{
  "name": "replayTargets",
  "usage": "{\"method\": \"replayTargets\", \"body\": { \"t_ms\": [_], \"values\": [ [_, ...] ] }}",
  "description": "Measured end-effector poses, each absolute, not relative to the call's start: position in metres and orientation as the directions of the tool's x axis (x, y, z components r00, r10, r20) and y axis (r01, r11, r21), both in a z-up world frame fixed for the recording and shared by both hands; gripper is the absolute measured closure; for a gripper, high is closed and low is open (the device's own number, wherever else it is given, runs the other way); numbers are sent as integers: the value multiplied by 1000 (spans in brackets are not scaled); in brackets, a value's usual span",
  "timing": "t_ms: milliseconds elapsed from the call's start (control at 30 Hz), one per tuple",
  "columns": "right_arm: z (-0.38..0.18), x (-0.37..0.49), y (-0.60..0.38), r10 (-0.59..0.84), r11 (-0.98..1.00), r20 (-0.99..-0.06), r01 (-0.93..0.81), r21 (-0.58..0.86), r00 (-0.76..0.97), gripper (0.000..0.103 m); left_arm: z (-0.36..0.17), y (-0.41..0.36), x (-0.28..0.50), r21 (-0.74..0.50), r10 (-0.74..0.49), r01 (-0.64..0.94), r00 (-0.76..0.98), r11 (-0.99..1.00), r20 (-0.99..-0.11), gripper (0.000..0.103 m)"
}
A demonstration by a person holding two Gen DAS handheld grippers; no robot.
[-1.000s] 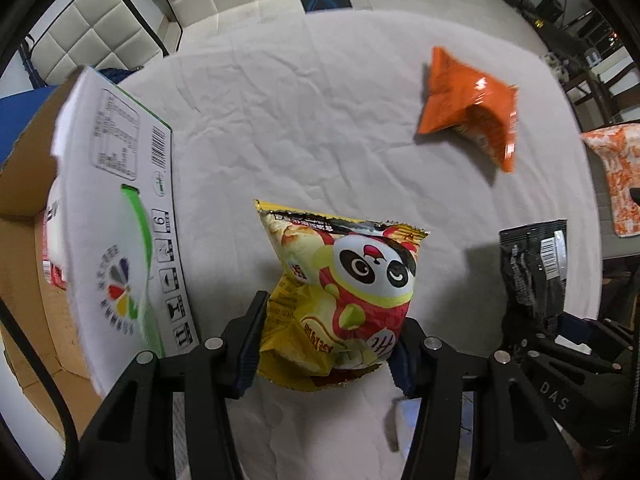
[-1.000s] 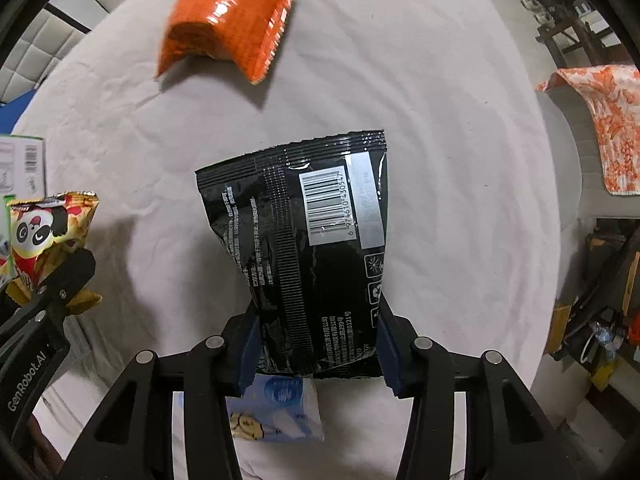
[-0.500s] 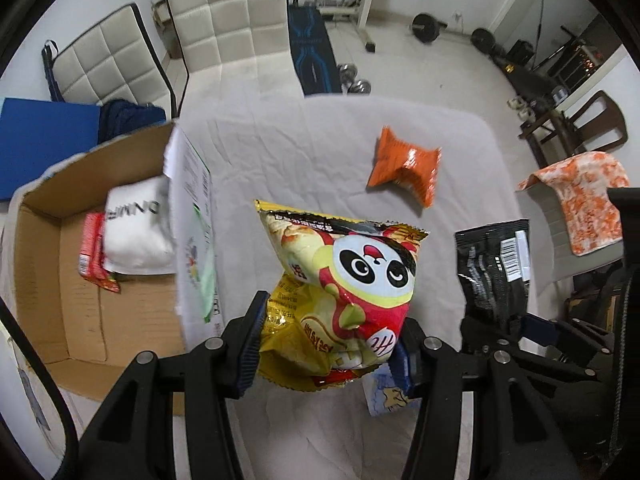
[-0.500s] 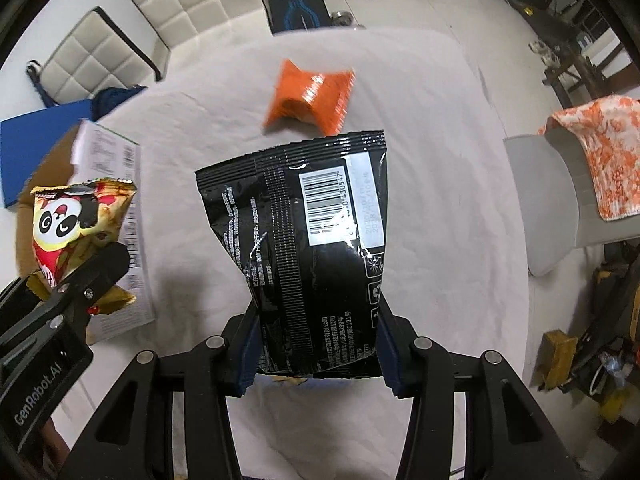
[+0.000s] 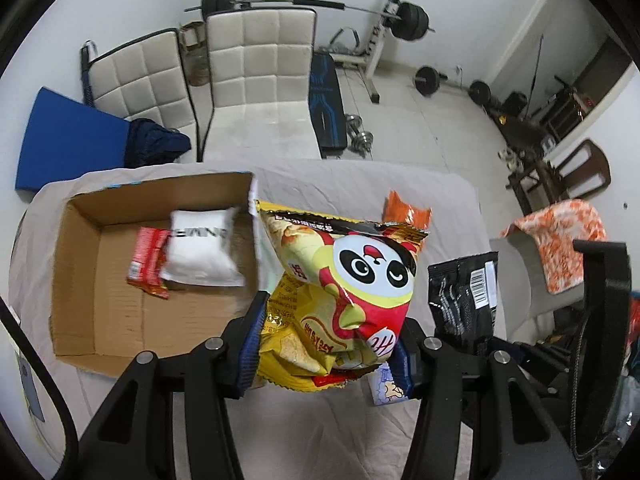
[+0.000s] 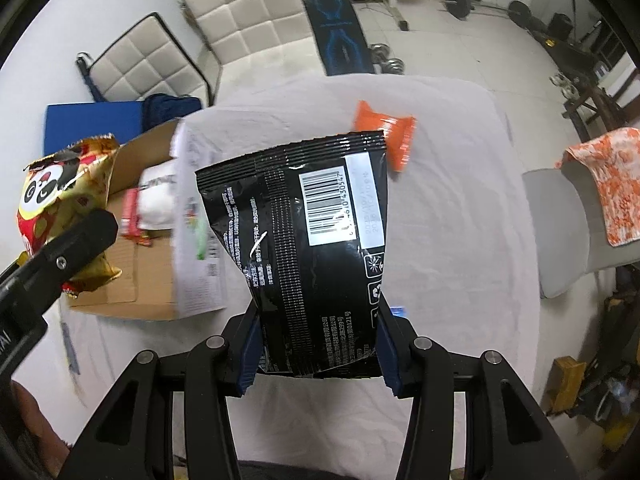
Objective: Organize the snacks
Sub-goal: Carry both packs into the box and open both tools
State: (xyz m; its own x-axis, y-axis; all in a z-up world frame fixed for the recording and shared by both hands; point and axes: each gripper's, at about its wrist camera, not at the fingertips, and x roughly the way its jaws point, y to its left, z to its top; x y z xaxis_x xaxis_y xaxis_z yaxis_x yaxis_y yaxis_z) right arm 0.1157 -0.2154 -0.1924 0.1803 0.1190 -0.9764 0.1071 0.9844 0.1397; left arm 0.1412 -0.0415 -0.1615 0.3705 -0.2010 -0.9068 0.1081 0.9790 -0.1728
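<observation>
Panda bag (image 5: 344,292): yellow and red snack pouch with a cartoon panda face; Korean-looking lettering on a white disc low on the front, small print too fine to read.
Black bag (image 6: 308,248): back side showing, white barcode panel, columns of small Chinese print, recycling-type icons at the right edge.
White pouch (image 5: 202,250): dark capitals, blurred, partly legible only.
Left gripper (image 5: 326,346): closed narrowly on the panda bag's lower end, lifted above the table (image 5: 448,196).
Right gripper (image 6: 318,354): clamped on the black bag's bottom edge, bag upright above the cloth.
Cardboard box (image 5: 80,280): open, far left on the table; white pouch and red packet (image 5: 146,262) inside.
Orange packet (image 6: 386,136): lying on the far side of the table.
</observation>
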Motion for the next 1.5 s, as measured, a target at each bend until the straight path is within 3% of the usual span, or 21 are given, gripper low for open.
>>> {"method": "replayTargets", "body": {
  "t_ms": [367, 733, 1500],
  "values": [
    [-176, 132, -109, 232, 972, -956, 3, 236, 180, 52, -152, 89, 138, -130, -108, -29, 389, 991, -915, 53],
    [-225, 161, -12, 267, 963, -960, 6, 268, 80, 52, -188, 192, 142, -109, -56, -147, 326, 983, -944, 53],
    [-352, 210, 40, 142, 989, -986, 54, 138, -88, 52, -321, 239, 254, -113, -103, -123, 86, 986, -991, 53]
  ]
}}
